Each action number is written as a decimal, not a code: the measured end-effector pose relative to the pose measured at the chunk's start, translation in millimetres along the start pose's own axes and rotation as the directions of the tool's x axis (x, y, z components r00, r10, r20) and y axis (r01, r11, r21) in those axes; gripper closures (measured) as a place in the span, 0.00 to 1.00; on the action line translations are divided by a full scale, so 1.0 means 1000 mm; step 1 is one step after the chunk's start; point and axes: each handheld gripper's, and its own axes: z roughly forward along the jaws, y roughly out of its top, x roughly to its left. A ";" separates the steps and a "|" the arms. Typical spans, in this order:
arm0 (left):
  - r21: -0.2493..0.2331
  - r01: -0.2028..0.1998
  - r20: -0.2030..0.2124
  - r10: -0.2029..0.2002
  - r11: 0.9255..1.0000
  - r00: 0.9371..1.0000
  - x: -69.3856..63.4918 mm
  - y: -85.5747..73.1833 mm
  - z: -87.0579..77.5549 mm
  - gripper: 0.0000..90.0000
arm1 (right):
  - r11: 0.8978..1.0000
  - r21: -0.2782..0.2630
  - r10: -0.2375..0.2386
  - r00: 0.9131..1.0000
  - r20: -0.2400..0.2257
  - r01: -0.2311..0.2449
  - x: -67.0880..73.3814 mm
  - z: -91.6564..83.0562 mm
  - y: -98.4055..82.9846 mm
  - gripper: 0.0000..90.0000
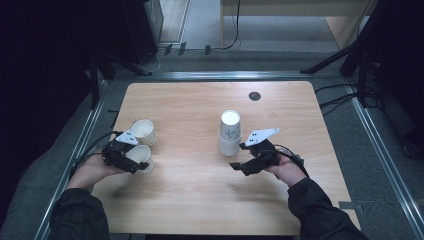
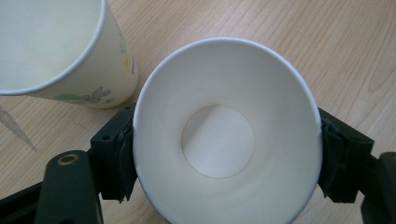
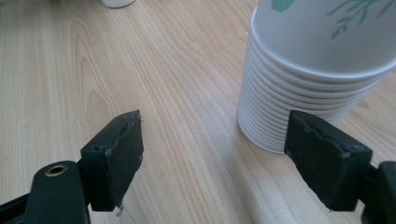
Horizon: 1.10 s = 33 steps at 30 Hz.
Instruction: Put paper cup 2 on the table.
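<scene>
A: What's nearest the person?

B: The left gripper (image 1: 131, 161), low at the table's (image 1: 200, 210) near left. A white paper cup (image 2: 227, 135) stands upright between its jaws, mouth up. In the left gripper view the pads (image 2: 125, 156) lie right against the cup's two sides, though the rim looks round and unsqueezed, so I can't say whether they press.

A: And the other claw?

B: The right gripper (image 3: 212, 158) hovers low over the wood, jaws apart with nothing between them. One pad (image 3: 322, 156) sits just beside the foot of the stack of upturned paper cups (image 1: 230, 133).

A: Farther out?

B: A second paper cup (image 1: 143, 131), printed with small flowers, stands just beyond the gripped one. Near the far edge there's a dark round cap (image 1: 254, 95) in the tabletop.
</scene>
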 end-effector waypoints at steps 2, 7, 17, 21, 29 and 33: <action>-0.006 0.010 0.013 -0.010 1.000 1.000 0.001 0.000 0.000 0.22 | 1.000 -0.001 -0.002 1.000 0.005 0.002 -0.001 -0.001 0.000 0.22; -0.043 0.047 0.045 -0.045 0.998 0.998 0.004 -0.001 -0.002 0.18 | 1.000 -0.010 -0.001 1.000 0.011 0.001 -0.002 -0.003 0.000 0.22; -0.082 0.087 0.040 -0.084 0.993 0.996 0.004 0.002 -0.018 0.14 | 1.000 -0.014 -0.001 0.999 0.041 0.001 -0.007 -0.009 -0.001 0.22; -0.128 0.111 0.069 -0.103 0.986 0.992 0.005 0.004 -0.029 0.14 | 1.000 -0.015 0.005 0.999 0.053 -0.004 -0.009 -0.012 -0.002 0.22; -0.131 0.088 0.051 -0.082 0.987 0.995 0.001 0.010 -0.038 0.14 | 1.000 -0.003 -0.010 0.997 0.076 0.010 -0.011 -0.014 -0.003 0.22; -0.157 0.079 0.031 -0.075 0.984 0.997 -0.001 0.013 -0.047 0.14 | 1.000 -0.004 -0.003 0.997 0.081 0.003 -0.013 -0.016 -0.004 0.22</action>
